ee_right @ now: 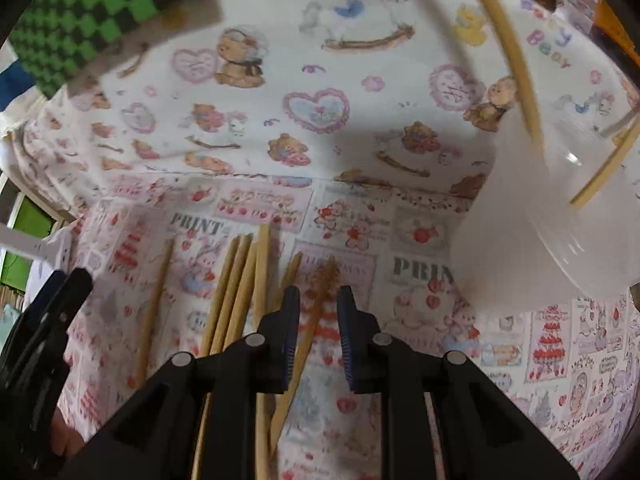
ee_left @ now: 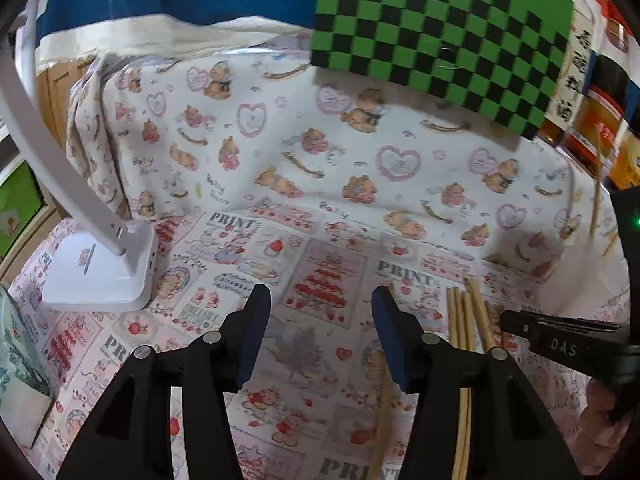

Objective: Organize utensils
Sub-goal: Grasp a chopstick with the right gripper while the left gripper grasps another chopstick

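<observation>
left gripper [ee_left: 318, 296] released, nothing between jaws, over counter [ee_left: 320, 344] | right gripper [ee_right: 318, 300] released, jaws either side of one chopstick | loose chopsticks [ee_right: 240, 280] flat on counter just left | white cup [ee_right: 560, 216] right, holding chopsticks
</observation>
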Demonstrator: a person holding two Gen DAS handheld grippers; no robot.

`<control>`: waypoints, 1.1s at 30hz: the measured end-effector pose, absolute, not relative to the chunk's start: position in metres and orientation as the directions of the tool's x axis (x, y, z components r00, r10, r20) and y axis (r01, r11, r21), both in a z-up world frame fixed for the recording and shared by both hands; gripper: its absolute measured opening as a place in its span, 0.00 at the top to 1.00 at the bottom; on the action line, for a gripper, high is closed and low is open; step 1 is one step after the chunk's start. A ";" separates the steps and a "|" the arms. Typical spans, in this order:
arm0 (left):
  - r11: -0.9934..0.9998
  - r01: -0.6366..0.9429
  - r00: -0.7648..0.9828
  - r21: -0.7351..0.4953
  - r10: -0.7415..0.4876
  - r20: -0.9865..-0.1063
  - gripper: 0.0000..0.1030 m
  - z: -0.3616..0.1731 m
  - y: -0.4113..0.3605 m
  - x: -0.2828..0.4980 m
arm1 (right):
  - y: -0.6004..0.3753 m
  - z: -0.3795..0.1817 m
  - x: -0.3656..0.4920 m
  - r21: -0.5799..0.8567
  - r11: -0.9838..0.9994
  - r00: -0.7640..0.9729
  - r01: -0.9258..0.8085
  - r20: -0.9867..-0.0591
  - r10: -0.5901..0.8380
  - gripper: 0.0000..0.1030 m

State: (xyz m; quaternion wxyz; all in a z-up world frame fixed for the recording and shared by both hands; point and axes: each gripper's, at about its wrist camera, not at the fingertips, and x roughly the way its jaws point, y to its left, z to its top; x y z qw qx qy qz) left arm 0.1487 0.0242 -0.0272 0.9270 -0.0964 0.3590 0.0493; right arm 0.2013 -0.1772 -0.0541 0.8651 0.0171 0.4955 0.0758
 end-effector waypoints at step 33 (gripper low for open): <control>0.999 0.034 0.536 0.018 -0.003 -0.844 0.77 -0.057 -0.040 0.204 | -0.214 0.076 0.125 0.113 0.956 0.821 -0.270 -0.492 0.290 0.94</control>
